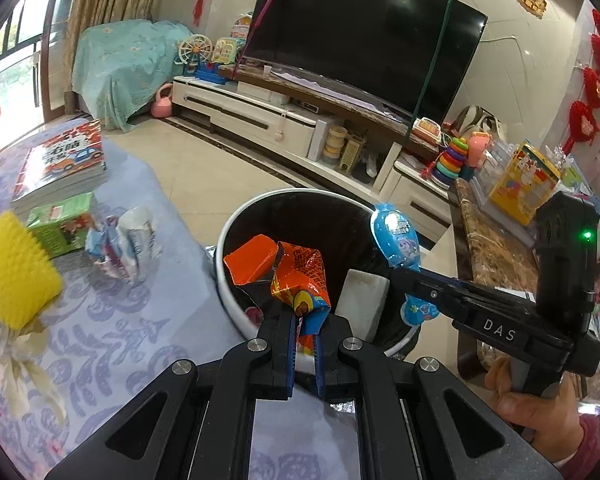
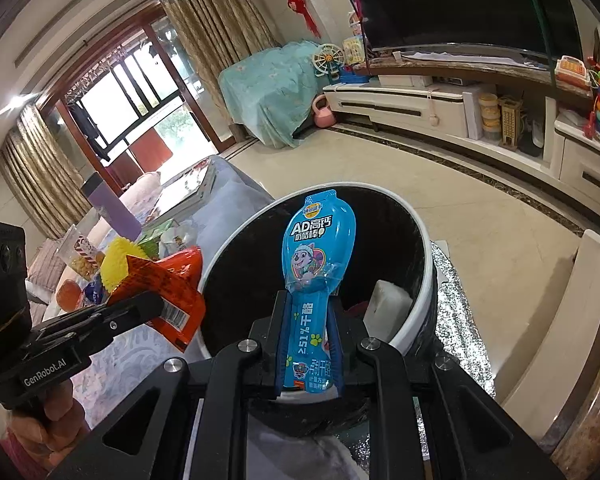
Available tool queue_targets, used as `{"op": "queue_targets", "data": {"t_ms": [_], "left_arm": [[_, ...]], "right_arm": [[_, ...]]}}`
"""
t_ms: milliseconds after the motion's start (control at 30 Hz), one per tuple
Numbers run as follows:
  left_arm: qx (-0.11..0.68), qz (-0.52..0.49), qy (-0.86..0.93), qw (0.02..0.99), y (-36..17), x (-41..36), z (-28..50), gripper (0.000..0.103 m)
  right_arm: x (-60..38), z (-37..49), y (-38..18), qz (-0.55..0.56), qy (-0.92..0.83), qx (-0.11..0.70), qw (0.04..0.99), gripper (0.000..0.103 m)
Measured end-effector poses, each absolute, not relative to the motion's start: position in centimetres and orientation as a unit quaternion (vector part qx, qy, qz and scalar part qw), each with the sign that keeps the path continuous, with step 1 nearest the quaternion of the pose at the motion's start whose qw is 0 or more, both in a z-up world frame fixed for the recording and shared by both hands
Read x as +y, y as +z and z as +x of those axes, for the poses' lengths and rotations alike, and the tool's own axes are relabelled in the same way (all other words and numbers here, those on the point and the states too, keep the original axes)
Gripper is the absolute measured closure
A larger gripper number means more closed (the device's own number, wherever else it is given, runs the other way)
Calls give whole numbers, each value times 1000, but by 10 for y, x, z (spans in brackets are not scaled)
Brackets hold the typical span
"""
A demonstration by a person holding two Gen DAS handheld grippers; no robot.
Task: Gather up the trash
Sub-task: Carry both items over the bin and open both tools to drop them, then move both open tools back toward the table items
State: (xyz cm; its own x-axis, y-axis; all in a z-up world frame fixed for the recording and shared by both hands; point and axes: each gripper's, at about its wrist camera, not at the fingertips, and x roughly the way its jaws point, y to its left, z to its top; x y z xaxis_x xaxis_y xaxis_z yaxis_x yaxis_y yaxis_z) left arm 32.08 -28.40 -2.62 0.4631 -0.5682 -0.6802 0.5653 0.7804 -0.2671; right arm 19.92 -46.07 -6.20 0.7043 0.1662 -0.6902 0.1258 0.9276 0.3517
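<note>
We read "DAS" on the right hand-held gripper [image 1: 394, 266], "GenRobot.AI" on the left hand-held gripper [image 2: 156, 304], and "AD", ">51%" on the blue wrapper [image 2: 320, 256] at twelve o'clock.

Both wrist views look steeply down, close over the shared bin [image 1: 236, 312].

Floral-clothed table [image 1: 112, 332] bearing stacked books [image 1: 62, 164], green carton [image 1: 62, 226], yellow spiky ball [image 1: 14, 276], crumpled wrapper [image 1: 126, 244].
</note>
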Motion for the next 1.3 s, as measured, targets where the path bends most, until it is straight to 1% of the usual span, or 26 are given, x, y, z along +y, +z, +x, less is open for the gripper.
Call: {"op": "queue_targets", "data": {"t_ms": [467,500,533,600,667,700,733,767,867,933,967,1000,1033,1067,1100,1167,1300], "left_arm": [[412,10,-337,846,-39,-311,348,97],[414,10,-336,846,-39,-311,350,96],[416,10,-334,845,-40,-312,351,94],[424,5,-333,842,-43,-312,356,85],[423,2,-329,844,-43,-310,356,79],[425,-1,-329,844,-43,-309,356,75],[425,-3,-329,843,-43,-308,355,73],[425,-5,-328,844,-43,-306,354,72],[423,-10,-323,847,-42,-297,348,67],[421,-15,-319,849,-42,-289,342,61],[420,-20,-314,851,-42,-282,338,57],[419,-22,-312,852,-43,-278,334,55],[418,-24,-307,855,-43,-271,330,55],[417,-26,-303,856,-44,-265,325,55],[417,-28,-298,858,-45,-258,320,53],[417,-37,-288,861,-46,-243,312,51],[420,-54,-263,867,-49,-210,297,50]], "right_arm": [[-470,213,-67,192,10,395,898,85],[-470,213,-67,191,10,396,898,82],[-470,213,-68,191,9,397,898,82],[-473,217,-69,192,7,399,897,81],[-476,217,-70,197,5,400,895,79],[-476,216,-69,198,3,399,895,75],[-477,216,-68,199,2,398,896,72],[-477,213,-67,200,1,394,897,67],[-476,209,-63,200,-2,387,900,65],[-475,206,-61,202,-3,383,902,62],[-472,203,-60,202,-2,378,903,55],[-471,202,-59,202,-2,375,904,47],[-469,201,-58,202,-3,373,906,41],[-465,198,-56,203,-2,368,907,30],[-464,198,-55,204,0,365,908,21],[-456,194,-52,212,8,360,909,16],[-439,192,-52,215,22,362,907,16]]}}
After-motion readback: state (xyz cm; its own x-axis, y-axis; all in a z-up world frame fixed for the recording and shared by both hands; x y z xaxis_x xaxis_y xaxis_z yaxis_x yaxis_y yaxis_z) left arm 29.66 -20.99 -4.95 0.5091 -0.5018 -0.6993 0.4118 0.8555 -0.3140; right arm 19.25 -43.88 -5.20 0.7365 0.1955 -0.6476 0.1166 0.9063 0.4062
